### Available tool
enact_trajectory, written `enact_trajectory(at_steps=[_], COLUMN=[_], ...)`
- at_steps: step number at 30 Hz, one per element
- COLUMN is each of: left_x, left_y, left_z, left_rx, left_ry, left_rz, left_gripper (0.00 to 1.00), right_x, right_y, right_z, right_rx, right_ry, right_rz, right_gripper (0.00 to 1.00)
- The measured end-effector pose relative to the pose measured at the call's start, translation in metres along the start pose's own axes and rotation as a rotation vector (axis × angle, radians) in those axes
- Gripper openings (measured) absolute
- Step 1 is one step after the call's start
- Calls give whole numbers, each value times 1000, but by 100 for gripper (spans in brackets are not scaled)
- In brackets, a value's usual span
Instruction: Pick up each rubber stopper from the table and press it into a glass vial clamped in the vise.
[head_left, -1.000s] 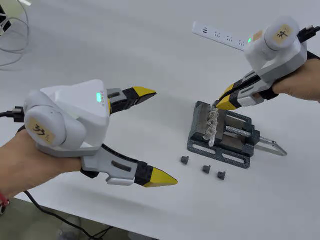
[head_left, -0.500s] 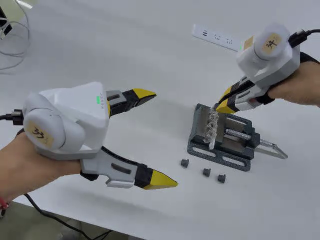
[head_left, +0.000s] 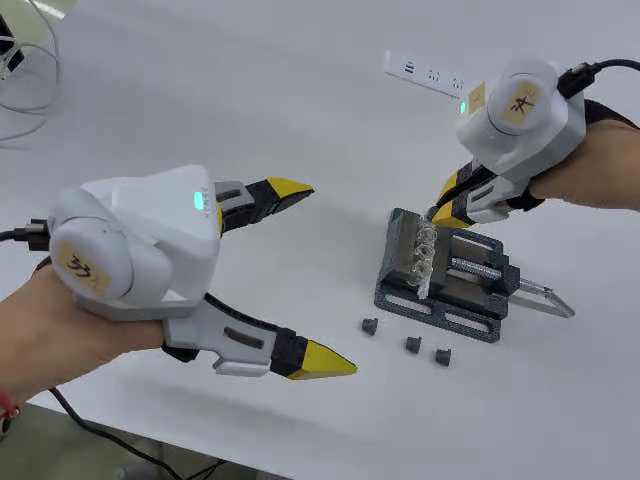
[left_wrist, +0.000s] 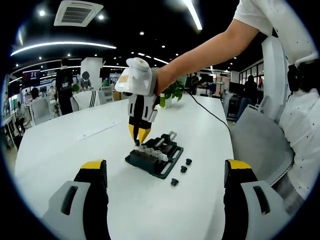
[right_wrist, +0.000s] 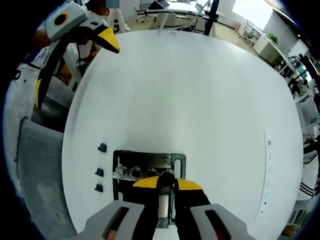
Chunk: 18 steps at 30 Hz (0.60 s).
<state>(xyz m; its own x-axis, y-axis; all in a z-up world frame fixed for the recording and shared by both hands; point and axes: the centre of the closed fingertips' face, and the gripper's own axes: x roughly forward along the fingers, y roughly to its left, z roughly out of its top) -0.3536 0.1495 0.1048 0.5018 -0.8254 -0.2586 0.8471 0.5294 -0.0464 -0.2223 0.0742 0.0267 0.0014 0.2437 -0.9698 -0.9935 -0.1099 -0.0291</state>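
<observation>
One stopper (right_wrist: 166, 177) pinched between right gripper (right_wrist: 166, 182) fingers (right_wrist: 145, 183) (over vials (right_wrist: 134, 173)).

Bright, even light is coming down on me from the ceiling strips (left_wrist: 192, 15) and spot lamps (left_wrist: 41, 13) overhead. The white table (head_left: 300, 90) is glaring mildly, and the vise (head_left: 480, 272) is throwing only a faint, soft shadow. My two gripper views are bending strongly toward their edges; the centres are looking sharp and the far background slightly soft.
</observation>
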Motion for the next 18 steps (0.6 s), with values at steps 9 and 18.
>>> enact_trajectory(at_steps=[9, 18], left_x=[-1, -1], left_y=[2, 3], left_z=[0, 0], left_rx=[-4, -2], left_ry=[-4, -4], left_rz=[3, 5], left_gripper=[97, 97], right_x=[1, -10], right_y=[-3, -5], right_z=[0, 2], right_rx=[0, 20], right_ry=[-12, -57], right_rz=[-5, -23], right_gripper=[7, 9])
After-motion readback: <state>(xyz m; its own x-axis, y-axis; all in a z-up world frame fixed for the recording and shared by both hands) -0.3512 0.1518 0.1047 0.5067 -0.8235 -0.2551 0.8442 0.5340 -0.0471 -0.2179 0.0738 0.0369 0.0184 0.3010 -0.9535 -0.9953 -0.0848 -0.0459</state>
